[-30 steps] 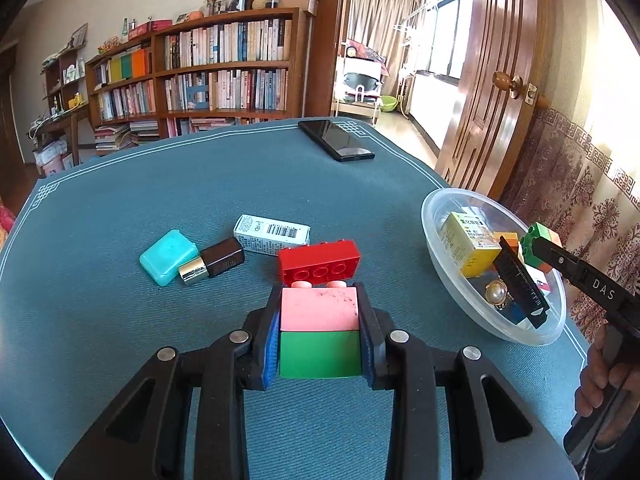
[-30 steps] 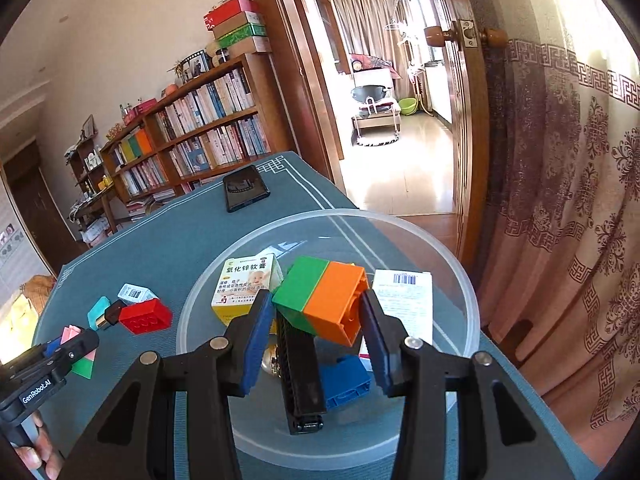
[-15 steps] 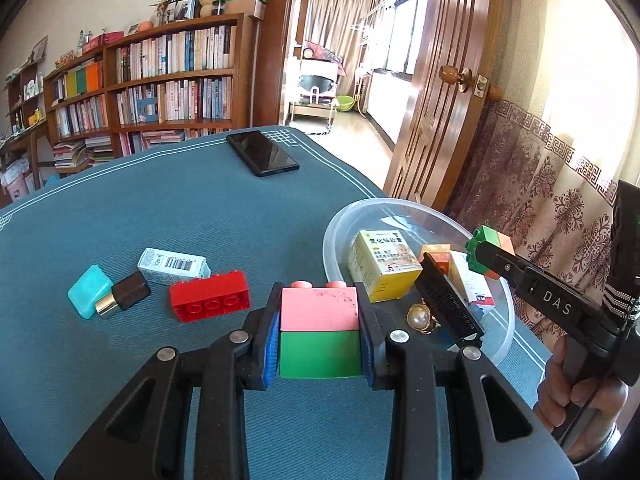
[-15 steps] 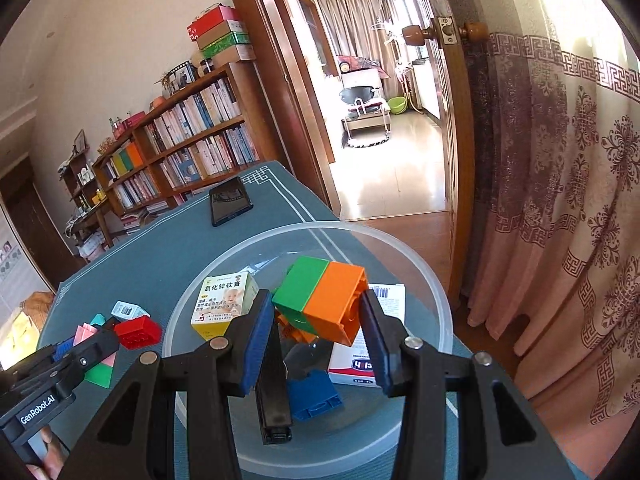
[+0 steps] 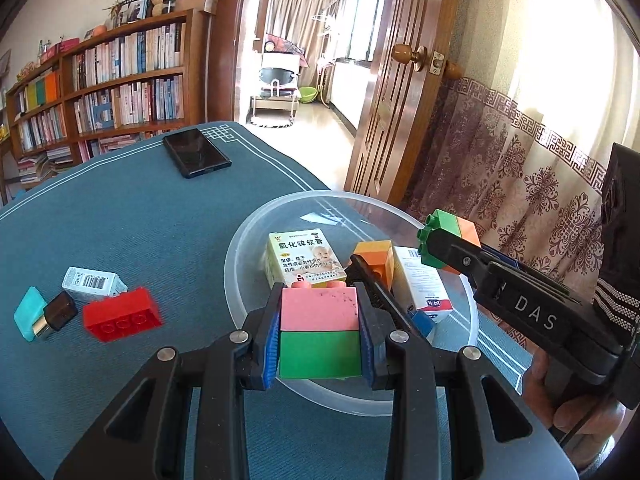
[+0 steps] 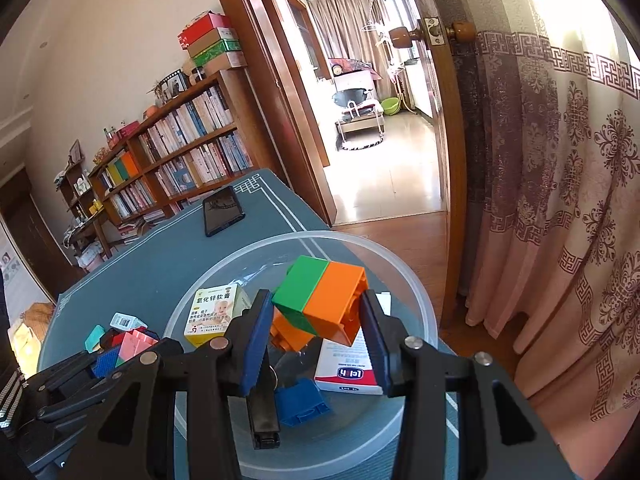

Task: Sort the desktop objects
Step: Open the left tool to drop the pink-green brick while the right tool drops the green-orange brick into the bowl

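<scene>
The blue table (image 5: 140,216) fills the lower left of the left wrist view. The clear bowl (image 5: 248,248) sits on it toward 3 o'clock, near the table's edge, and the phone (image 5: 196,158) lies well apart at 12 o'clock.

In the bowl, the yellow box (image 5: 300,256) stands at 10 o'clock. The white box (image 5: 424,288) lies at 3 o'clock, with an orange brick (image 5: 374,254) between the two. A black bar (image 6: 262,412) and a blue brick (image 6: 302,402) lie toward 6 o'clock in the right wrist view.

The left gripper (image 5: 320,332) is clamped on a pink-green block (image 5: 320,334), pink half on top, held at the bowl's near rim. The right gripper (image 6: 316,320) pinches a green-orange block (image 6: 320,298) above the middle of the bowl; seen from the left wrist it reaches in from 3 o'clock, with a hand (image 5: 580,412) on its grip.

On the table at 9 o'clock of the bowl lies a red brick (image 5: 122,318). Just beside it, at its 10 o'clock, is a white carton (image 5: 94,284). Farther toward 9 o'clock lie a brown tube (image 5: 56,314) and a teal case (image 5: 28,316), touching each other.
</scene>
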### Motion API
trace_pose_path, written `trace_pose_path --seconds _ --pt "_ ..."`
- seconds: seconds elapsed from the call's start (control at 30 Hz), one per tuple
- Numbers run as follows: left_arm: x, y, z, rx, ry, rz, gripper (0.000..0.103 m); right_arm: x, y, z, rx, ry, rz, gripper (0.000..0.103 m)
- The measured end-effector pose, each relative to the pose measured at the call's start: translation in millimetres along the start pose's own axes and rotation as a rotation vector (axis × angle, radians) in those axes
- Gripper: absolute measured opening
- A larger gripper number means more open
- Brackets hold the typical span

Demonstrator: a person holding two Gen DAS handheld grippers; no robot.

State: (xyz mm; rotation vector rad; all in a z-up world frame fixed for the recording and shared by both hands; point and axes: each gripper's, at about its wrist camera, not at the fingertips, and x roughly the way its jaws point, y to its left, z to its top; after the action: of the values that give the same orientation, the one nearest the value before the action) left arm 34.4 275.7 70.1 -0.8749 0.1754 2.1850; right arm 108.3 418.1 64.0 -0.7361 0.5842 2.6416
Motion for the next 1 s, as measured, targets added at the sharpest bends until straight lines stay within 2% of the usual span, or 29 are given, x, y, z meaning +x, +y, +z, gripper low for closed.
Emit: trace_pose_path --seconds 0.07,0.13,0.17,0.2,0.37,0.57,1.0 --pt "4.3 -0.1 -1.5 0.003 0.015 -0.015 0.035 0.9 -0.4 -0.8 -0.001 0.003 -0.001 0.049" --pt "6.7 1.5 -2.4 0.0 0.027 -0.017 0.052 1.9 -0.2 -1.7 -0.002 0.006 -0.003 0.049" --pt "5.4 2.7 -2.5 -0.004 0.016 -0.011 0.066 2.3 -0.1 -1.9 -0.003 0.008 -0.003 0.049" --pt "2.2 4.4 -2.9 -0.009 -0.003 -0.005 0.071 2.9 0.1 -2.3 -0.004 0.009 -0.003 0.049" --pt "-10.2 17.7 -1.0 -0.026 -0.035 -0.003 0.071 3.5 3.6 -4.2 -0.014 0.012 -0.001 0.049" --pt "-21.4 42.7 1.0 -0.068 -0.058 0.064 0.071 3.6 8.5 -7.3 -0.03 0.016 0.011 0.049" --pt "-29.2 110.9 3.8 -0.265 -0.067 0.167 0.071 8.5 18.0 -15.4 -0.051 0.047 0.036 0.049"
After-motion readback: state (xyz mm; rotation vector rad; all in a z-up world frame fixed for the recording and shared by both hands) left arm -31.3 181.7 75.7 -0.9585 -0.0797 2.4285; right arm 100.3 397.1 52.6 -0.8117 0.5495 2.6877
